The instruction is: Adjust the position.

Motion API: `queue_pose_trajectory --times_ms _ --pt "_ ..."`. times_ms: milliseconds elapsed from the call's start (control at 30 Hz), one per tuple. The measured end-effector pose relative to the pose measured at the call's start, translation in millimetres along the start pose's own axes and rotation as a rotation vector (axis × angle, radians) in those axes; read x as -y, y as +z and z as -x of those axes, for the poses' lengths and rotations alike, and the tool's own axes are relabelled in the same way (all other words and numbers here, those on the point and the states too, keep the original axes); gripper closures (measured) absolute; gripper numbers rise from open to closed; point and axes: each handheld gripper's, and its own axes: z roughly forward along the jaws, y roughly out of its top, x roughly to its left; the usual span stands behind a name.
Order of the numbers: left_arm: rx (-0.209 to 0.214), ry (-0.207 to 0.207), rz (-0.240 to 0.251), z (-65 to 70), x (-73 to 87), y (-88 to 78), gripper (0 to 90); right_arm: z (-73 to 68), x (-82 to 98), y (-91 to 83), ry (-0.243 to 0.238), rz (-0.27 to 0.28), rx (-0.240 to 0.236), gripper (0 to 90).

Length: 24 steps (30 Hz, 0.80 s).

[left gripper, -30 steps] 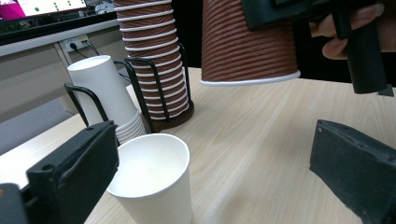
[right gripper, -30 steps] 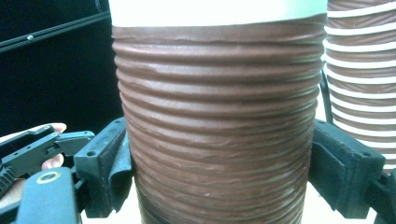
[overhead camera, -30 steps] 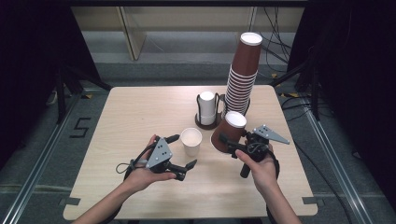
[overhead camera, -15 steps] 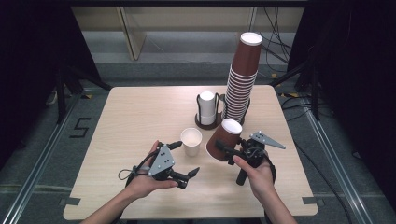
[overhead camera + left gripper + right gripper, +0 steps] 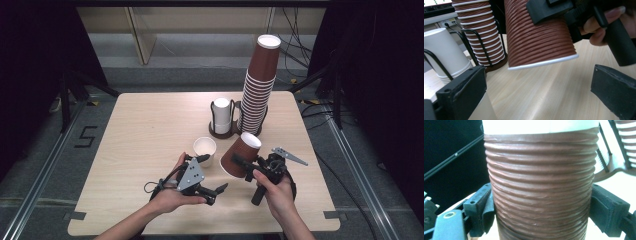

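Observation:
A brown ribbed paper cup [image 5: 243, 149] is held upside down and tilted above the table, its white-rimmed mouth lowest. My right gripper [image 5: 239, 165] is shut on it, and in the right gripper view both pads [image 5: 602, 208] press the ribbed wall of the cup [image 5: 541, 187]. A small white cup [image 5: 205, 147] stands upright just left of it. My left gripper [image 5: 212, 173] is open and holds nothing, low over the table beside the white cup. In the left gripper view its jaws frame the brown cup [image 5: 539, 37] hanging ahead of them.
A tall stack of brown cups [image 5: 257, 95] and a short stack of white cups [image 5: 221, 114] stand in a dark wire holder [image 5: 223, 133] at the back of the wooden table [image 5: 150, 120]. Cables lie on the floor beyond the table.
My left gripper has slid a little right and toward the near edge, sinking slightly. The brown cup in the right gripper has tipped further over and come lower.

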Motion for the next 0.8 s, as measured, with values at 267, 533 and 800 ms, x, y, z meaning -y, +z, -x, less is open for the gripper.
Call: queue_pose_trajectory --times_ms 267,533,800 --pt "0.006 -0.018 -0.009 2.2 1.3 5.6 0.0 -0.4 8.9 4.4 0.081 -0.008 -0.045 17.1" --pt "0.019 -0.036 -0.022 2.6 -4.3 18.2 0.0 -2.9 13.7 5.3 0.086 -0.034 -0.009 17.1" --pt "0.029 -0.072 -0.027 6.2 -4.7 26.3 0.0 -6.2 15.8 5.1 0.095 -0.031 -0.033 17.2"
